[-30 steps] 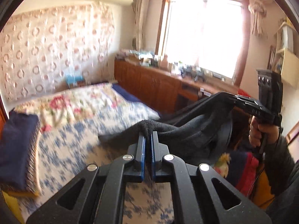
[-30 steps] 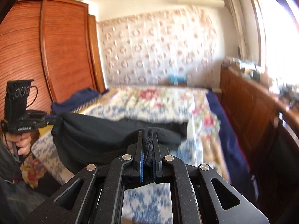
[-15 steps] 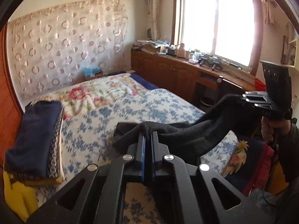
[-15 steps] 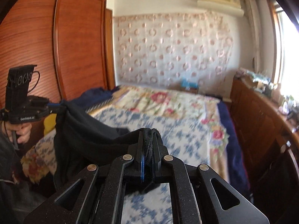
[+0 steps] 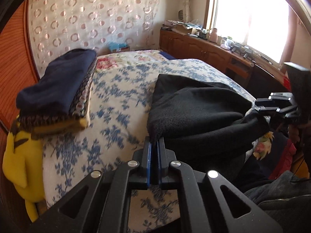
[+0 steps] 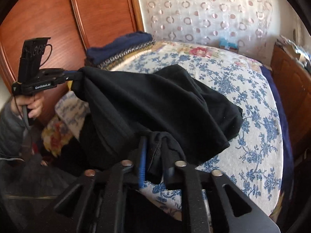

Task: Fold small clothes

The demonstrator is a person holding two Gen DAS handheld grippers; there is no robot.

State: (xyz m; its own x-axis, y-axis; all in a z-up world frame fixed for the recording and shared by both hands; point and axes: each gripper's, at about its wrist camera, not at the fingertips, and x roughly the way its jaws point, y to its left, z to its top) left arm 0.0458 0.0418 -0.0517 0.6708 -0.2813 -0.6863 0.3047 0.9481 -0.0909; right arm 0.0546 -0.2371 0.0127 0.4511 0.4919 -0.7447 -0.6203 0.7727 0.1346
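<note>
A black garment (image 5: 194, 108) is stretched between my two grippers over the near end of the bed, its far part lying on the blue-flowered bedspread (image 5: 116, 97). My left gripper (image 5: 154, 141) is shut on one corner of it. My right gripper (image 6: 155, 145) is shut on the other corner, with bunched cloth (image 6: 155, 155) between its fingers. The garment (image 6: 155, 101) sags in the middle. Each gripper shows in the other's view: the right one (image 5: 258, 106) at the right edge, the left one (image 6: 73, 75) at the left.
A stack of folded clothes (image 5: 58, 89), navy on top, lies on the bed's left side beside a yellow plush toy (image 5: 21, 161). A wooden wardrobe (image 6: 58, 19) stands to the left. A low wooden cabinet (image 5: 204, 48) runs under the window. Floral and red cloth (image 5: 272, 147) hangs off the bed's near corner.
Both grippers have come down and tilted toward the bed with the garment in them. The garment's far part now lies on the bedspread instead of hanging in the air.
</note>
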